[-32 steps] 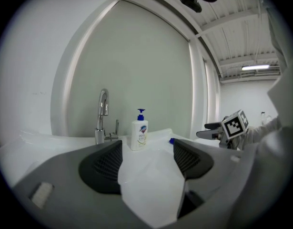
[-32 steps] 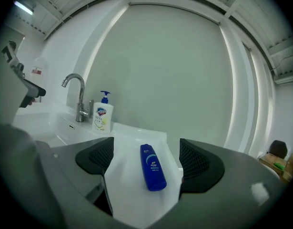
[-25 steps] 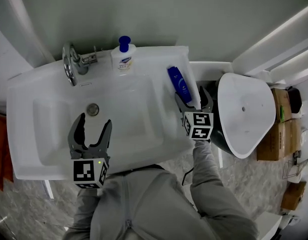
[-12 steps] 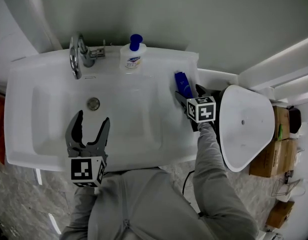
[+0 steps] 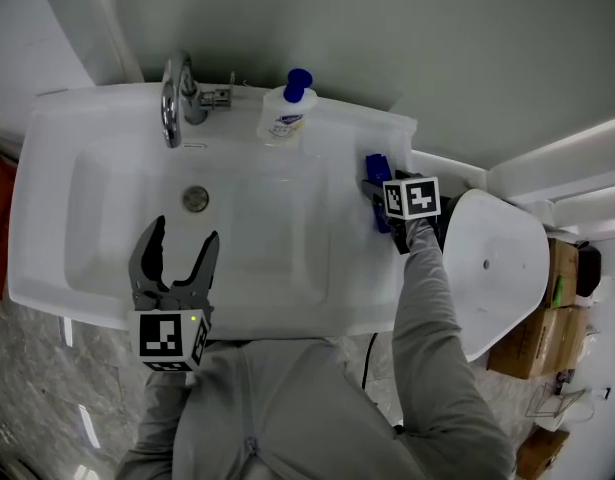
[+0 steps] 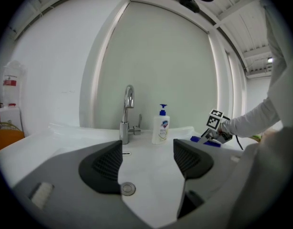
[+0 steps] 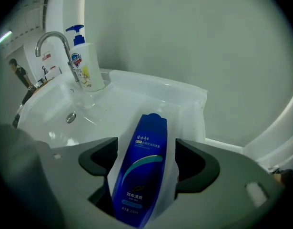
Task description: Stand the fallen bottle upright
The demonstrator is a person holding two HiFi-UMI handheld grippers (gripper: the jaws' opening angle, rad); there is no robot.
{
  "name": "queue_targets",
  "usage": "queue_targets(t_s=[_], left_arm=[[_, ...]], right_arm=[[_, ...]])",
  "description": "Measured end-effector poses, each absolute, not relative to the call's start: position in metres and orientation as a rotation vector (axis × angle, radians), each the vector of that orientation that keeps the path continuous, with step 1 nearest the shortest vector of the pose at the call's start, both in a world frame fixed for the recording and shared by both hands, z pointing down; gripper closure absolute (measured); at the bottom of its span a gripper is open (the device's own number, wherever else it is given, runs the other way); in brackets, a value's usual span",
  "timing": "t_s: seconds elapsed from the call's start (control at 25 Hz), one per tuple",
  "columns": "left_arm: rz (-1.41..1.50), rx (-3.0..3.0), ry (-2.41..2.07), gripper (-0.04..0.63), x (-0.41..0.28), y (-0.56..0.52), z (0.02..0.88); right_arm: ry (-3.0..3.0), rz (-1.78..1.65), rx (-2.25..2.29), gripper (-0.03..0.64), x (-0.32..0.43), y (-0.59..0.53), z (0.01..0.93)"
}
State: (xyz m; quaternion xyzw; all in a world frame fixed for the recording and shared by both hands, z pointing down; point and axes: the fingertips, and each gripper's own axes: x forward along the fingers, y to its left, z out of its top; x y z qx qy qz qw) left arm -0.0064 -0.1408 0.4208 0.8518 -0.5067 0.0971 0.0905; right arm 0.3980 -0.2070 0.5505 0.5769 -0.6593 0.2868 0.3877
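A blue shampoo bottle [image 7: 144, 171] lies on its side on the right ledge of the white sink [image 5: 57, 168], cap end pointing toward the wall. My right gripper [image 7: 145, 159] tilts down over it, jaws closing, the bottle [image 5: 375, 173] between them. The left pad is at the bottle's edge and a white gap shows at the right pad. In the head view the right gripper [image 5: 379, 193] covers most of the bottle. My left gripper [image 5: 184, 236] hovers open and empty over the basin's front left; from its own view [image 6: 148, 159] the bottle [image 6: 203, 140] shows far right.
A white soap pump bottle [image 5: 285, 113] stands upright on the back ledge beside a chrome tap [image 5: 174, 108]. The drain [image 5: 195, 199] is in the basin. A white toilet lid [image 5: 497, 268] is right of the sink, with cardboard boxes [image 5: 559, 268] beyond.
My right gripper has dropped and tipped downward onto the lying bottle, its jaws now on either side of it and narrower. The left gripper has stayed over the basin.
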Motion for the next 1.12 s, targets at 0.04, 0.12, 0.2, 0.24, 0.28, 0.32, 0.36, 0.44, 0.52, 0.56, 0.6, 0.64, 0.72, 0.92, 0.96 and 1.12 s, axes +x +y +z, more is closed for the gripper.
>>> queue_targets(t_s=[0.04, 0.12, 0.2, 0.24, 0.28, 0.32, 0.36, 0.44, 0.52, 0.56, 0.6, 0.64, 0.72, 0.92, 0.96, 1.12], left_arm=[[0.289, 2.528, -1.509, 0.222, -0.008, -0.141, 0.421], [0.290, 2.521, -1.517, 0.222, -0.010, -0.141, 0.422], [0.289, 2.513, -1.526, 0.222, -0.012, -0.142, 0.423], [0.288, 2.510, -1.530, 0.222, -0.013, -0.143, 0.423], [0.286, 2.508, -1.533, 0.222, -0.014, -0.143, 0.423], [0.285, 2.506, -1.535, 0.222, -0.015, -0.144, 0.423], [0.283, 2.504, -1.538, 0.222, -0.016, -0.145, 0.423], [0.282, 2.501, -1.544, 0.222, -0.018, -0.147, 0.423], [0.280, 2.499, -1.546, 0.222, -0.019, -0.149, 0.423], [0.280, 2.498, -1.547, 0.222, -0.020, -0.150, 0.423], [0.279, 2.497, -1.548, 0.222, -0.020, -0.150, 0.423], [0.278, 2.496, -1.550, 0.222, -0.021, -0.151, 0.423], [0.275, 2.493, -1.551, 0.222, -0.022, -0.153, 0.424], [0.266, 2.497, -1.546, 0.222, -0.023, -0.157, 0.424], [0.265, 2.499, -1.544, 0.222, -0.023, -0.158, 0.424], [0.269, 2.510, -1.531, 0.222, -0.022, -0.159, 0.423]], right_arm=[[-1.660, 0.741, 1.442, 0.239, 0.399, -0.207, 0.553], [-1.631, 0.762, 1.405, 0.268, 0.400, -0.208, 0.557], [-1.610, 0.790, 1.379, 0.295, 0.400, -0.210, 0.561], [-1.601, 0.808, 1.364, 0.298, 0.400, -0.210, 0.563], [-1.592, 0.828, 1.350, 0.298, 0.399, -0.210, 0.565], [-1.584, 0.848, 1.337, 0.299, 0.399, -0.210, 0.566], [-1.576, 0.867, 1.325, 0.299, 0.399, -0.210, 0.567], [-1.566, 0.913, 1.303, 0.304, 0.399, -0.210, 0.569], [-1.558, 0.959, 1.281, 0.310, 0.398, -0.210, 0.571], [-1.552, 0.974, 1.269, 0.310, 0.398, -0.210, 0.571], [-1.544, 0.984, 1.258, 0.310, 0.399, -0.210, 0.572], [-1.534, 0.993, 1.248, 0.311, 0.399, -0.210, 0.572], [-1.511, 1.009, 1.233, 0.314, 0.399, -0.211, 0.573], [-1.489, 1.019, 1.232, 0.327, 0.400, -0.211, 0.573], [-1.493, 1.016, 1.243, 0.328, 0.400, -0.211, 0.572], [-1.511, 0.999, 1.291, 0.333, 0.401, -0.210, 0.570]])
